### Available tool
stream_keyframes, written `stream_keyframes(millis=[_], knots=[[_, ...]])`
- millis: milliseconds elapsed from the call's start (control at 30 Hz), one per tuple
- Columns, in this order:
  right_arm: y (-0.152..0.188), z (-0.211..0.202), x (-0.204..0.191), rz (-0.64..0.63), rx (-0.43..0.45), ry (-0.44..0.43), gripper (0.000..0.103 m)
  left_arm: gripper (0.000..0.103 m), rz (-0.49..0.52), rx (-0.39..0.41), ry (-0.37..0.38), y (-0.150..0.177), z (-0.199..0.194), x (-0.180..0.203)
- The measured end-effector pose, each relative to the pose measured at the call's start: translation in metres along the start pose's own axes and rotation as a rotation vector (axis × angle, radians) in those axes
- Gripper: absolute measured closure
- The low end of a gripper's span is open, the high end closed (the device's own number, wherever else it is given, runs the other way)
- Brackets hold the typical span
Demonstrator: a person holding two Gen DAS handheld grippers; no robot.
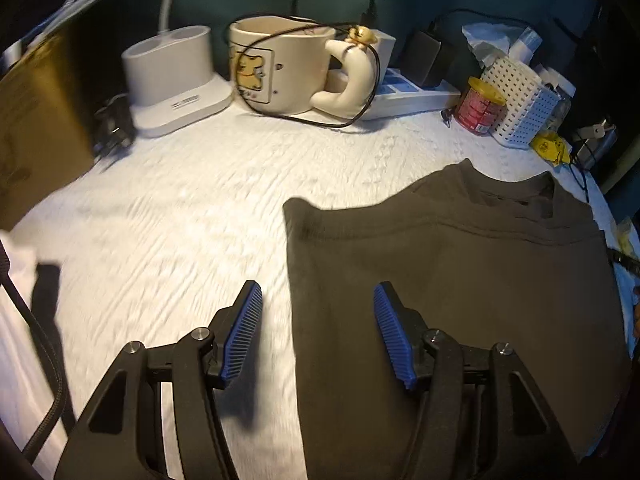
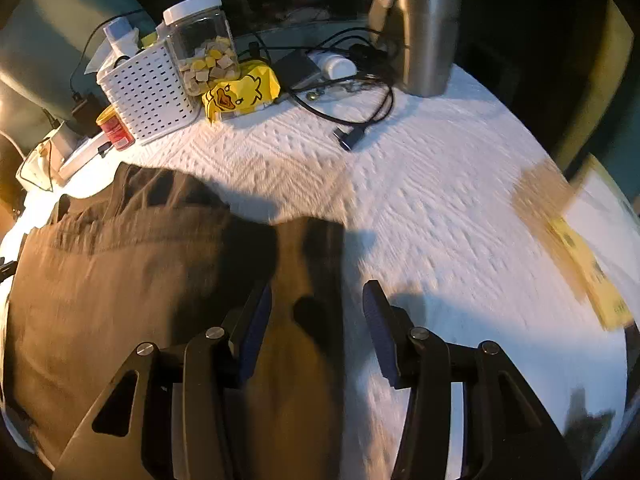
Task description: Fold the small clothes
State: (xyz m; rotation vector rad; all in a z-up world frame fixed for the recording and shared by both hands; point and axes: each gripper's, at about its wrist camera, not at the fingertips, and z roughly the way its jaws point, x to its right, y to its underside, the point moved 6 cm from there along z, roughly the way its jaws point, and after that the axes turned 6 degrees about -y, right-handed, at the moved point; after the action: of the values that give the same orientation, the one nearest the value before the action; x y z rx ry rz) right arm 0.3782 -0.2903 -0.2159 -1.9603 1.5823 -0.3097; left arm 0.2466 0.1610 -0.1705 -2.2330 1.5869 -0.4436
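Cluttered white table (image 1: 180, 208); both grippers, left (image 1: 318, 334) and right (image 2: 318, 334), released over the shirt (image 1: 440, 280). We risk snagging only the top layer, or sweeping the mug (image 1: 280, 68).

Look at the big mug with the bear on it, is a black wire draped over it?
Yes, a thin black wire runs across the top of the cream mug.

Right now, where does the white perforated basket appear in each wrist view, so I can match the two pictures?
Left wrist view: the white perforated basket sits at upper right, at the back of the table, behind the dark folded shirt.
Right wrist view: the basket sits at upper left, beside a clear jar.
Shared landmark: the small red can with a yellow lid next to the basket.
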Motion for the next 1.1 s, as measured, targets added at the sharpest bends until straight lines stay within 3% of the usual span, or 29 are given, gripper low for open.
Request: stream_keyframes(millis=[67, 100, 133, 167, 200, 300, 567, 700, 800, 1100], knots=[[-0.007, 0.007, -0.004, -0.011, 0.01, -0.007, 0.053, 0.048, 0.035, 0.018, -0.006, -0.004, 0.003, 0.004], [-0.01, 0.01, -0.007, -0.025, 0.015, -0.012, 0.053, 0.057, 0.068, 0.03, -0.022, -0.005, 0.004, 0.008], [-0.012, 0.012, -0.01, -0.038, 0.023, -0.005, 0.053, 0.082, 0.088, 0.036, -0.043, -0.006, 0.004, 0.008], [-0.014, 0.014, -0.013, -0.052, 0.03, 0.0, 0.065, 0.099, 0.101, 0.036, -0.054, -0.007, 0.005, 0.009], [-0.016, 0.017, -0.015, -0.062, 0.031, -0.002, 0.096, 0.1, 0.094, 0.029, -0.042, -0.009, 0.005, 0.009], [-0.026, 0.017, -0.018, -0.069, 0.054, 0.019, 0.096, 0.1, 0.08, 0.071, -0.072, -0.014, -0.004, 0.004], [-0.064, -0.018, -0.03, -0.119, 0.219, 0.047, 0.096, 0.1, 0.056, 0.199, -0.139, -0.039, -0.041, 0.0], [-0.078, -0.018, -0.027, -0.118, 0.248, 0.051, 0.096, 0.101, 0.049, 0.246, -0.16, -0.054, -0.044, -0.007], [-0.087, -0.007, -0.023, -0.094, 0.247, 0.027, 0.096, 0.101, 0.05, 0.239, -0.166, -0.061, -0.03, -0.007], [-0.086, 0.03, -0.022, -0.083, 0.195, 0.012, 0.096, 0.1, 0.017, 0.112, -0.137, -0.052, 0.012, -0.013]])
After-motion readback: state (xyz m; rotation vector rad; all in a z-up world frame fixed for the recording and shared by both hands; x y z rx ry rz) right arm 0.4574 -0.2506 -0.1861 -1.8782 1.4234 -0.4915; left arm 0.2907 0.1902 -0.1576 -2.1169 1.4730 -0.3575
